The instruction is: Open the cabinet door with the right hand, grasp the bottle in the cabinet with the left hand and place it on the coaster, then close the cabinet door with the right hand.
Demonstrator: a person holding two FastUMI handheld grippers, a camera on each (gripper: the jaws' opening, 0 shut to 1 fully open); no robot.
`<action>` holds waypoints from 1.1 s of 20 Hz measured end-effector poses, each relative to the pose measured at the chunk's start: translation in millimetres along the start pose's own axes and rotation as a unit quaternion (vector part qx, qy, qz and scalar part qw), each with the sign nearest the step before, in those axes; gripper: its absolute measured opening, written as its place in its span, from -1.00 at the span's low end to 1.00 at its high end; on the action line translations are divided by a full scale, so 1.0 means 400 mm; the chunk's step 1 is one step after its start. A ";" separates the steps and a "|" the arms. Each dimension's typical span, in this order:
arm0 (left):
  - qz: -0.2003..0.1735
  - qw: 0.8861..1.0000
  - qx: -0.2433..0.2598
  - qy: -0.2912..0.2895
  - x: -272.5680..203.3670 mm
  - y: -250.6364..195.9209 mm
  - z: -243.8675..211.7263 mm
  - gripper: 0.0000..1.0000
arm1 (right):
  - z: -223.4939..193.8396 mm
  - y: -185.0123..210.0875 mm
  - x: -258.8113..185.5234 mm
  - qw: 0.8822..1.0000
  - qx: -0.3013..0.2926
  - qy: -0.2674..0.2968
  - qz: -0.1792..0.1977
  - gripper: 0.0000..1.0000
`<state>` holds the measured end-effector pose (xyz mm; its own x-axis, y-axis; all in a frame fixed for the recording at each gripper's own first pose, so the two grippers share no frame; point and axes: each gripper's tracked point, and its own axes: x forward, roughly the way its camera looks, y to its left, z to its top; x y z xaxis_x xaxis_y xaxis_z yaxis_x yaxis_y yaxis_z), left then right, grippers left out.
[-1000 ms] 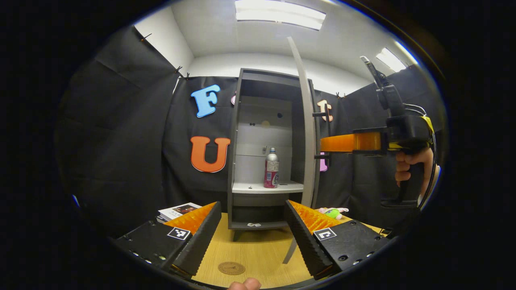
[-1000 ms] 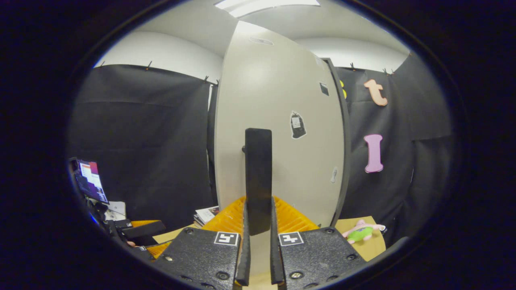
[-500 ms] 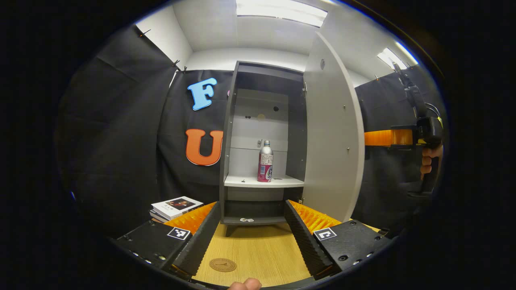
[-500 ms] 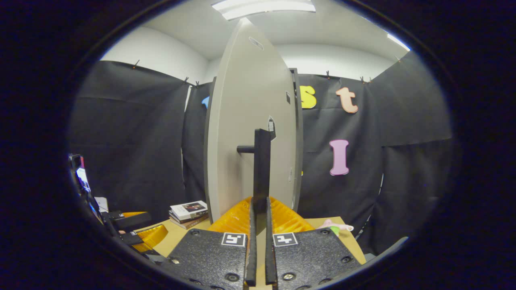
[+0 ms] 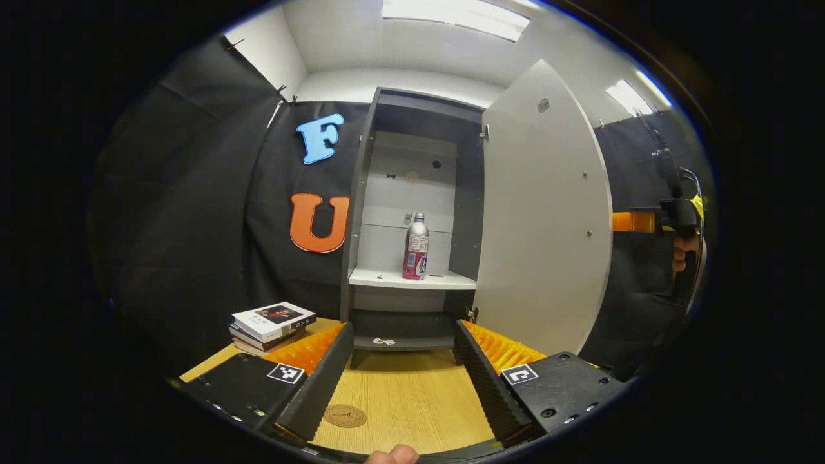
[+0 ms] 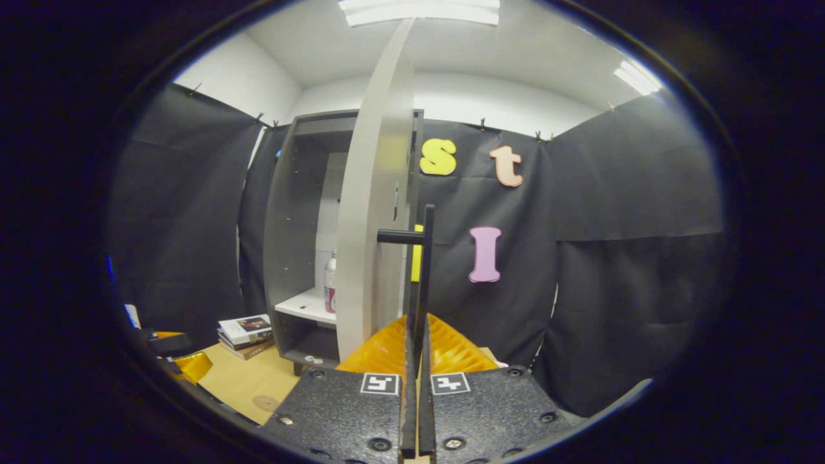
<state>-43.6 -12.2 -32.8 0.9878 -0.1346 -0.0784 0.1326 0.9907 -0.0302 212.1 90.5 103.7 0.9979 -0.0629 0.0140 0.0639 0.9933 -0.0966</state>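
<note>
Beside stacked books (image 5: 271, 320), left claw (image 5: 403, 374) gapes; right claw (image 6: 416, 386) pinches door handle (image 6: 420, 277).

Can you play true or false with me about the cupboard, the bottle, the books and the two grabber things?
1. The cabinet door is open. True.
2. The bottle lies on its side on the table. False: it stands upright on the cabinet shelf.
3. The right gripper is shut on the door handle. True: both fingers press on the handle.
4. The left gripper holds the bottle. False: it is open, above the table, apart from the bottle.
5. The coaster has a cup on it. False: nothing stands on it.
6. A stack of books lies on the table beside the cabinet. True.
</note>
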 end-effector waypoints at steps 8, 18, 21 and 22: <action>-0.005 1.000 -0.004 0.002 0.036 -0.028 0.010 0.90 | -0.016 -0.024 -0.064 0.999 0.021 -0.005 0.032 -0.92; -0.041 0.999 0.003 -0.014 0.245 -0.068 0.099 0.89 | -0.135 -0.203 -0.100 0.997 0.052 -0.008 -0.054 0.00; -0.041 0.999 0.015 -0.017 0.327 -0.078 0.115 0.90 | -0.169 -0.213 -0.090 0.997 0.051 -0.007 -0.059 0.48; -0.041 0.999 0.024 -0.021 0.357 -0.082 0.126 0.89 | -0.178 -0.219 -0.083 0.997 0.049 -0.004 -0.061 0.57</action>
<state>97.1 -62.8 7.0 0.9760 -0.2146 -0.0364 0.2153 0.9765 0.0140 174.1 -1.5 40.7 0.9826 -0.1838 0.0271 0.1838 0.9830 0.0040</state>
